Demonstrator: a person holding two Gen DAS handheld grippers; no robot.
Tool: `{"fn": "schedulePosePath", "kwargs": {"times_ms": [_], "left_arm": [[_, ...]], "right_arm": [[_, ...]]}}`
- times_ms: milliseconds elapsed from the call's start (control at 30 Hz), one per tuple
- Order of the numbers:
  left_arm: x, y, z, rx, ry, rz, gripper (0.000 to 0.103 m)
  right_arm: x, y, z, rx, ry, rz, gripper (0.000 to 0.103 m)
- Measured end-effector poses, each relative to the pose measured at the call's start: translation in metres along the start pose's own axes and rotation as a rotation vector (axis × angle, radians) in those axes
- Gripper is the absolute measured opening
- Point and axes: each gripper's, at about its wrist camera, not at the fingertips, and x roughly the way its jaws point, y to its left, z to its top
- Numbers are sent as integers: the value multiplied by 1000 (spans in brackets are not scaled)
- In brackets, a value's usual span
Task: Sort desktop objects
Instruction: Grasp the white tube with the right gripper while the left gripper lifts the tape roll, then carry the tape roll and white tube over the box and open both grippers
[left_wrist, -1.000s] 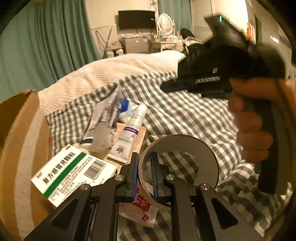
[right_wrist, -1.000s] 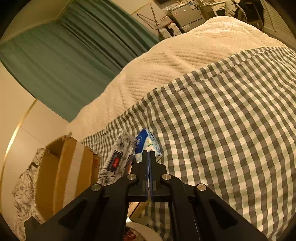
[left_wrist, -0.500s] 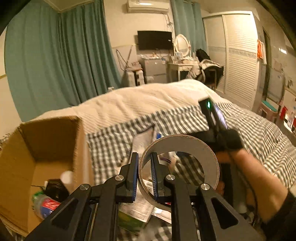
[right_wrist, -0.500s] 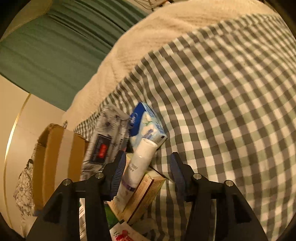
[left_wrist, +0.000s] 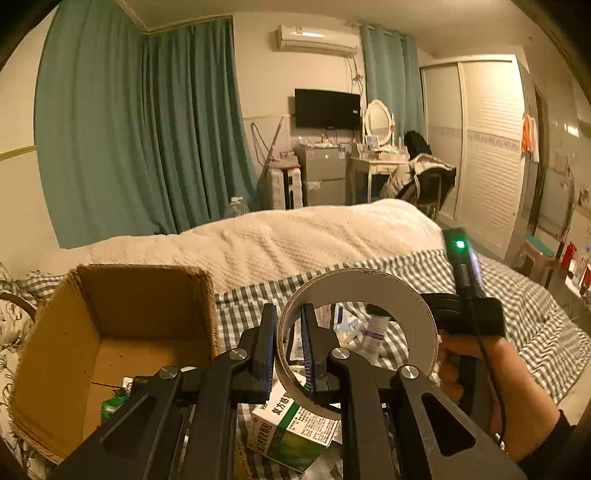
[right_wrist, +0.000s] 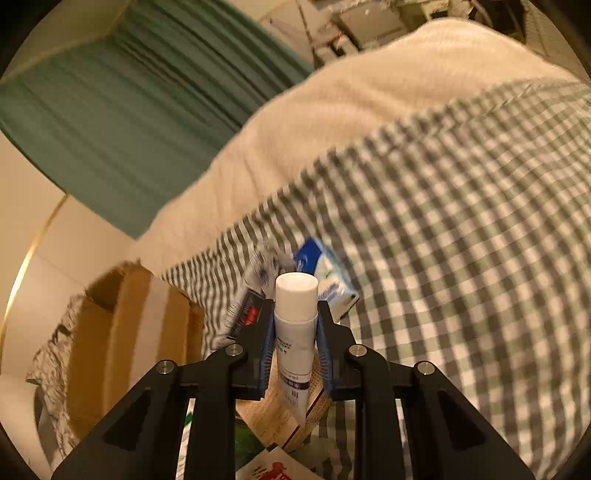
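Left gripper (left_wrist: 289, 345) at lower centre of the left wrist view, clenched on the wall of a tape roll (left_wrist: 391, 295); one finger inside the ring, one outside. Roll held up, ring facing the camera, centre of frame. Open cardboard box (left_wrist: 147, 295) at lower left, a few small items on its floor, too dim to name. Green-and-white medicine box (left_wrist: 291, 432) lies under the roll at bottom centre, on the checked sheet (left_wrist: 517, 295). Cream blanket (left_wrist: 295, 240) across mid frame. The right hand (left_wrist: 491, 373) at lower right grips the other gripper's handle; green light lit on its top.

Right gripper (right_wrist: 295, 332) at lower centre of the right wrist view, grasping a white tube (right_wrist: 295, 317); both pads touch its sides just under the cap, cap pointing up-frame. Tube's tail rests over a tan carton (right_wrist: 280, 417) below. Blue-white tissue pack (right_wrist: 328, 280) just beyond the tube, right of centre; patterned pouch (right_wrist: 255, 284) beside it on the left. Cardboard box (right_wrist: 125, 332) at left of frame. View is blurred.
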Motion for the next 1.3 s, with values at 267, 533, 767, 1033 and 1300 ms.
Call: {"fn": "schedulePosePath", "kwargs": {"times_ms": [267, 533, 767, 1033, 1300], "left_arm": [[-39, 14, 9, 1, -89, -27, 12], [-74, 46, 9, -9, -179, 2, 12], [-88, 83, 7, -37, -194, 54, 13], [-97, 111, 0, -51, -203, 106, 13], [-94, 144, -2, -98, -213, 156, 13]], "right_arm": [[-61, 17, -6, -2, -174, -33, 20], [-127, 66, -18, -125, -395, -101, 20], [-155, 118, -34, -248, -505, -94, 20], [-159, 179, -61, -386, -556, -55, 20], [-147, 223, -85, -476, -535, 18, 20]]}}
